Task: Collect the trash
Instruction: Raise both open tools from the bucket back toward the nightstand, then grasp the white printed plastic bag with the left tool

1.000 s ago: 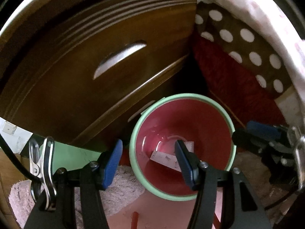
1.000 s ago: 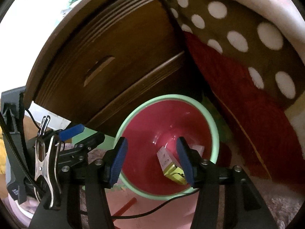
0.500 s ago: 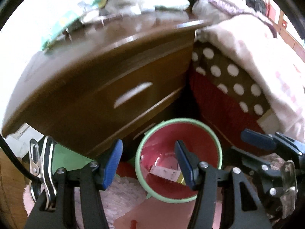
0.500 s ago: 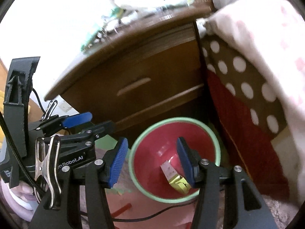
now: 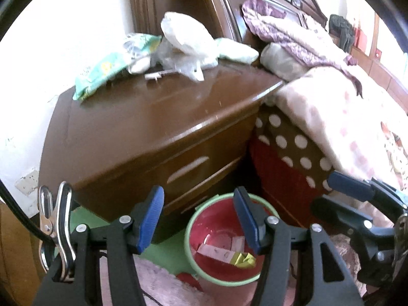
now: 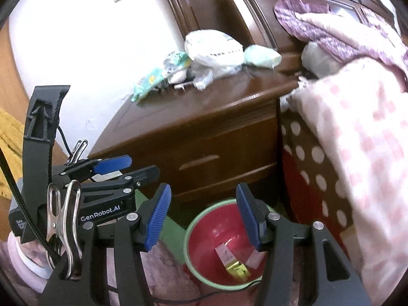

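Beside nightstand [image 5: 142,127], red bin [image 5: 216,232], gripper [image 5: 199,219] parted

Red plastic bin with green rim [image 5: 193,239] on floor before brown wooden nightstand [image 5: 142,137], paper scraps [image 5: 216,251] inside bin, crumpled white plastic bags [image 5: 186,40] on nightstand surface, bed with pink blanket [image 5: 339,117] right of nightstand.

Black-framed tongs [image 6: 202,215] with ribbed blue pads [image 6: 158,219], silver screws, a steel clip, white "GenRobot.AI" lettering.
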